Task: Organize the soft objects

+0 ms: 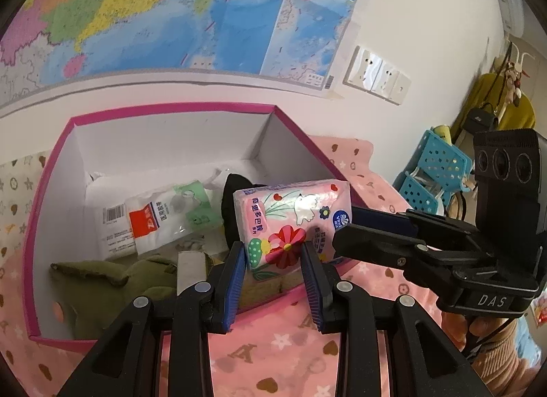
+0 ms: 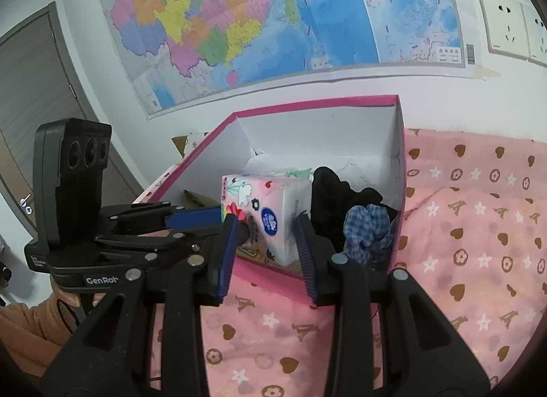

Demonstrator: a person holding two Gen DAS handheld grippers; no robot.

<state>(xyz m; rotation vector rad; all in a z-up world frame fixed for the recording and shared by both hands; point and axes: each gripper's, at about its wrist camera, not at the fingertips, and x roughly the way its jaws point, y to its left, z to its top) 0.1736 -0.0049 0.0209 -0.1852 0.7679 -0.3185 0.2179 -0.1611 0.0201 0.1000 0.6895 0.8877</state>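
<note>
A pink flowered tissue pack (image 1: 290,216) hangs over the near edge of a pink-rimmed white box (image 1: 171,110). My left gripper (image 1: 273,250) is shut on the pack's lower corner. My right gripper (image 1: 345,226) comes in from the right and is shut on the pack's end. The right wrist view shows the pack (image 2: 259,202) between my right gripper's (image 2: 266,226) blue pads, with the left gripper (image 2: 212,226) at its left side. In the box lie a green plush (image 1: 102,274), a white cotton pack (image 1: 154,222), black cloth (image 2: 335,199) and a blue checked cloth (image 2: 369,233).
The box (image 2: 307,103) stands on a pink patterned bedsheet (image 2: 478,226) against a white wall with a map (image 2: 273,21) and sockets (image 1: 376,76). A blue perforated basket (image 1: 430,171) sits at the right, a grey door (image 2: 30,96) at the left. An orange sleeve (image 2: 30,325) is behind the left gripper.
</note>
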